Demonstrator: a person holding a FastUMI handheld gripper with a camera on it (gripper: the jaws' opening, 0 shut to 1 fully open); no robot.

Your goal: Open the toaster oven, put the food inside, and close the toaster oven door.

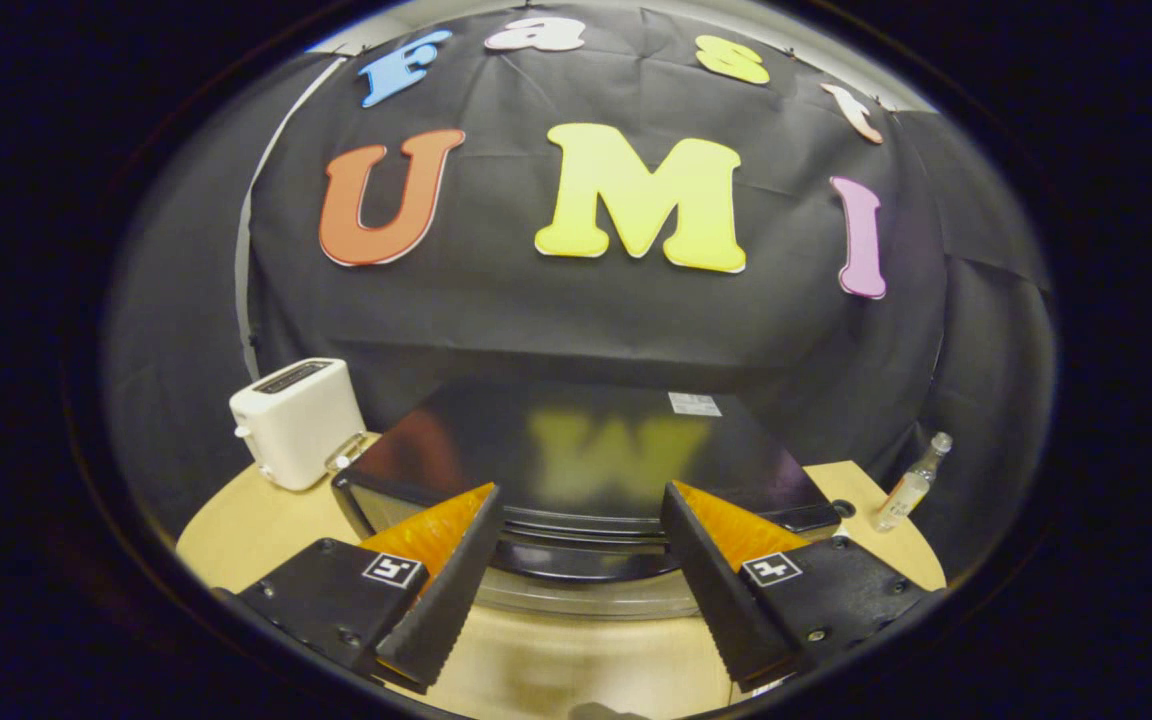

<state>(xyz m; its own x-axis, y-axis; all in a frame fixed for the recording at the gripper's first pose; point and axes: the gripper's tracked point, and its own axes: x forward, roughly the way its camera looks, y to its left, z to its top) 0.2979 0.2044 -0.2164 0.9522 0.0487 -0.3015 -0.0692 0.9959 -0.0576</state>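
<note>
A black toaster oven (586, 440) with a glossy top stands on the table just ahead of me, and I look down on it from above its front. My gripper (579, 495) is open, its fingers spread wide over the oven's front edge and holding nothing. Between the fingers I see the dark handle bar (576, 562) and, below it, a strip of the glass door (586, 600). Whether the door is fully closed I cannot tell from this angle.
A white pop-up toaster (296, 420) stands to the left of the oven. To the oven's right, a small clear bottle (911, 485) lies near the edge of the round light wooden table (256, 530). Black cloth walls close off the back.
</note>
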